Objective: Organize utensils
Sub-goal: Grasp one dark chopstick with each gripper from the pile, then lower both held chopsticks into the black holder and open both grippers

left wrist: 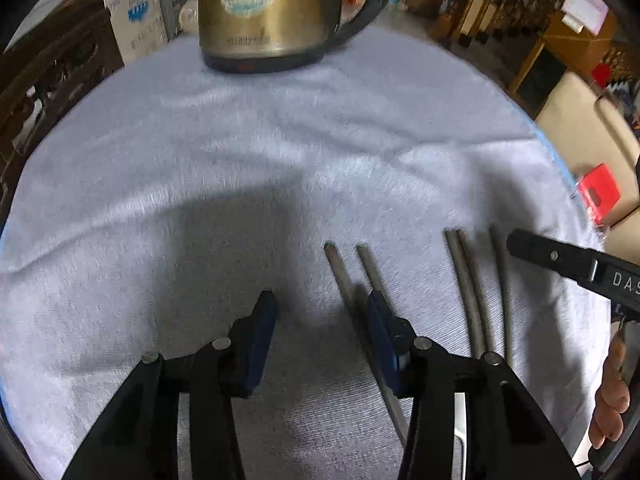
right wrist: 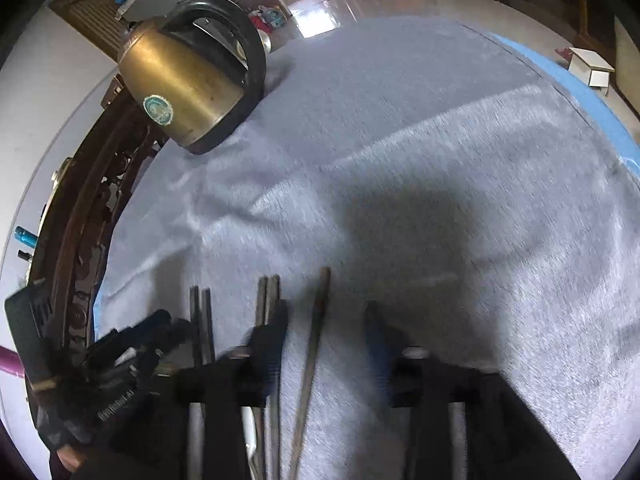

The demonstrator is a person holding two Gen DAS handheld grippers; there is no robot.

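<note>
- Both claws stand apart and grip nothing: your left gripper (left wrist: 320,312) hangs over bare towel with the leftmost pair of chopsticks (left wrist: 352,280) running under its right finger, and your right gripper (right wrist: 326,320) straddles a single chopstick (right wrist: 316,332) that lies free between the pads.
- All the chopsticks lie side by side on the grey towel (left wrist: 240,160), toward its near edge — the kettle (left wrist: 264,16) stands well apart at the far edge.
- Risk: I judge that single stick could roll or skew on the soft nap if a pad brushes it as you draw away, spoiling its line with the rest.
- Risk: your left claw's right finger sits close over its pair — lower or swing it and you may drag one stick out of line.
- Risk: the two grippers work close together, so a sideways move could knock them.
- Left wrist view shows your right claw's fingertip from the side and a hand at the right border.
- Right wrist view alone shows the lone stick between open pads, which the left view hides.
</note>
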